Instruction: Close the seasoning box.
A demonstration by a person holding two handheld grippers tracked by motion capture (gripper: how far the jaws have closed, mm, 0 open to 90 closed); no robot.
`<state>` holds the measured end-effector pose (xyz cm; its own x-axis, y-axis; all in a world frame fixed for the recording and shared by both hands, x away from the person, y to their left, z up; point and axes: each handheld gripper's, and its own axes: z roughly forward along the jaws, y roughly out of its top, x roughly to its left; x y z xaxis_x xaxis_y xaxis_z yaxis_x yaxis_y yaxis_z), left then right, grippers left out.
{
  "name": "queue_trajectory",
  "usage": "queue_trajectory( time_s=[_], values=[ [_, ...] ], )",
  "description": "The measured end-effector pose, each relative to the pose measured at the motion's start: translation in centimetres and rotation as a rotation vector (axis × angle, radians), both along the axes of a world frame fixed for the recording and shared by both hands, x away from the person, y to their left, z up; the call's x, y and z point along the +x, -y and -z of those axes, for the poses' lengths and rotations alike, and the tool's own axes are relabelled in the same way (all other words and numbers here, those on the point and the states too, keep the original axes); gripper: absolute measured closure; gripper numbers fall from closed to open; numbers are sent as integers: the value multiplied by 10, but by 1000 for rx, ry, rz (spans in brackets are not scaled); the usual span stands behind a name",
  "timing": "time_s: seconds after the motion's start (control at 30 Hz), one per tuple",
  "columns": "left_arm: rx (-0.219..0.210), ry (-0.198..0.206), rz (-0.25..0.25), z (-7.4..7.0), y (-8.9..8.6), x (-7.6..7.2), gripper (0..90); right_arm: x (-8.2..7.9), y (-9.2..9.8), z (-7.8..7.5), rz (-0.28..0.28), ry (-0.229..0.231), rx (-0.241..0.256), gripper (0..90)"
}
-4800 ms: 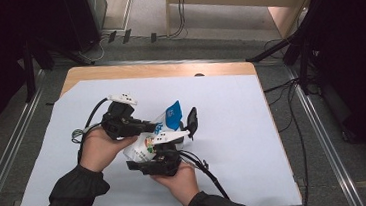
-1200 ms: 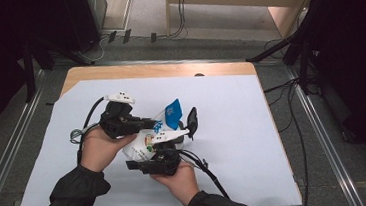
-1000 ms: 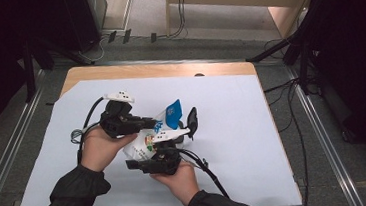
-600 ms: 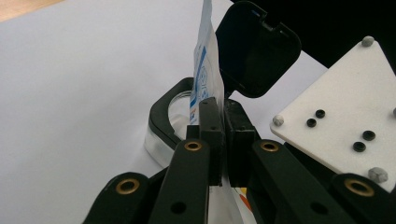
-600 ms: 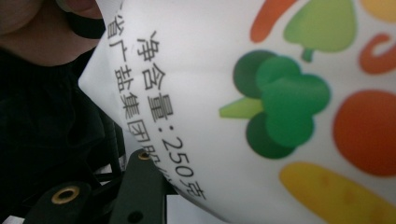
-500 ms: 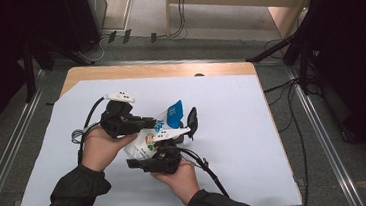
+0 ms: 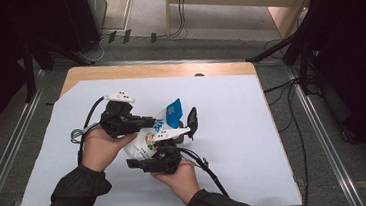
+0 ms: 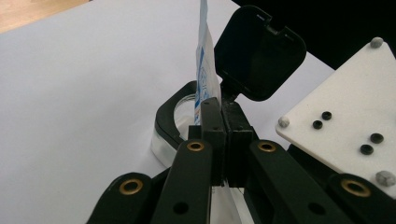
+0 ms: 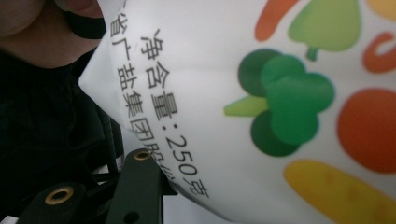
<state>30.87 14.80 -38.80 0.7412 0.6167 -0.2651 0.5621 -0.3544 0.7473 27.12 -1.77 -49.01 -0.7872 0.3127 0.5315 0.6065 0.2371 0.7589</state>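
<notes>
White paper (image 7: 254, 142) covers the wooden table (image 7: 158, 70), the largest surface we see, and both grippers work above its middle. Next in size is the white plastic pouch printed with vegetables and a blue top corner (image 7: 160, 127), held off the sheet between the two hands; its printed face shows close up in the right gripper view (image 9: 261, 107). Beyond the pouch sits a small clear container with a black rim and an upright hinged black lid (image 8: 254, 51); in the high view that lid stands just right of the pouch (image 7: 191, 118).

We judge the work to be about midway: the pouch is lifted and the lid stands open, but nothing is seen pouring, and the pouch's top looks unopened, so opening or emptying remains.

We see the left gripper (image 8: 219, 126) with its jaws pressed together on the thin blue-and-white edge of the pouch (image 8: 204, 70). For the right gripper (image 7: 167, 152), one black jaw lies against the pouch's lower face; we cannot tell how far its jaws stand apart.
</notes>
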Motion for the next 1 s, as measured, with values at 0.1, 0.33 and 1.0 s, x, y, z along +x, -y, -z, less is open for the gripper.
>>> queue_trajectory(
  time_s=[0.1, 0.33, 1.0],
  values=[
    [-5, 2, -1, 0, 0, 0, 900, 1, 1, 0, 4, -1, 3, 624],
    [-5, 2, 0, 0, 0, 0, 900, 1, 1, -1, 4, -9, 9, 629],
    [-13, -15, 8, 0, -1, 2, 891, 2, 0, 0, 0, -24, 17, 633]
  ],
)
